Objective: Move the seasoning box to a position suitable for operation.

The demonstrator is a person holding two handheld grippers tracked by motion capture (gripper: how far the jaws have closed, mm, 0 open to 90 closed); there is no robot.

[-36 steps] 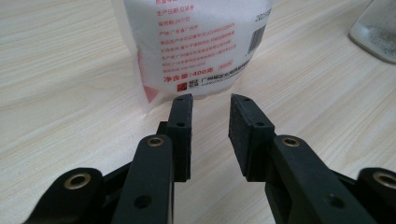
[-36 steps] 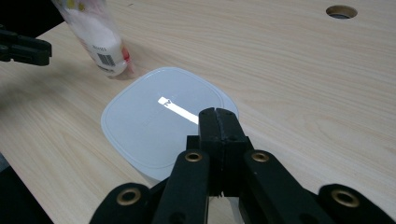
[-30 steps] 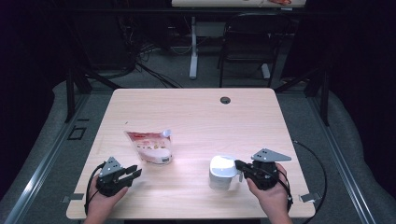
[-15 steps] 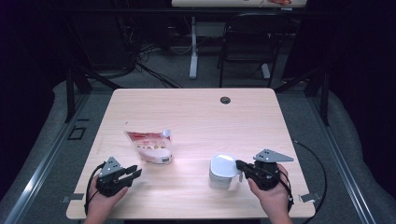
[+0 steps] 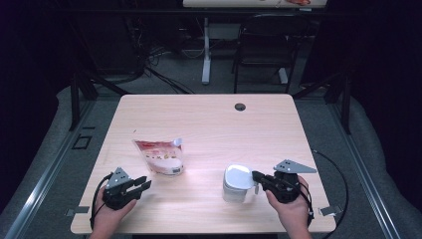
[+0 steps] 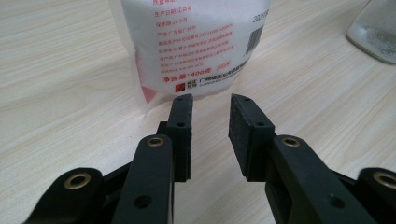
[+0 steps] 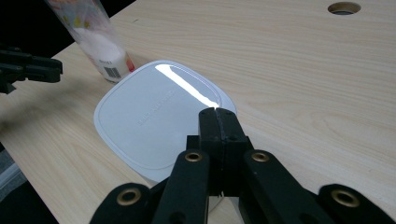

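A white and red pouch [image 5: 160, 157] with printed text lies on the left half of the wooden table [image 5: 209, 124]. In the left gripper view the pouch [image 6: 196, 46] sits just beyond my left gripper [image 6: 211, 105], whose jaws stand apart with nothing between them. That left gripper [image 5: 141, 184] rests near the front left edge. A white container with a rounded square lid [image 5: 237, 180] stands at front right. My right gripper [image 5: 255, 176] is shut, its tips at the lid's near edge [image 7: 159, 121]; the right gripper [image 7: 218, 114] shows nothing between its jaws.
A round cable hole [image 5: 240, 106] sits near the table's far edge. A dark chair [image 5: 263, 45] and a desk leg [image 5: 206, 55] stand beyond the table. Cables trail off both grippers at the front edge.
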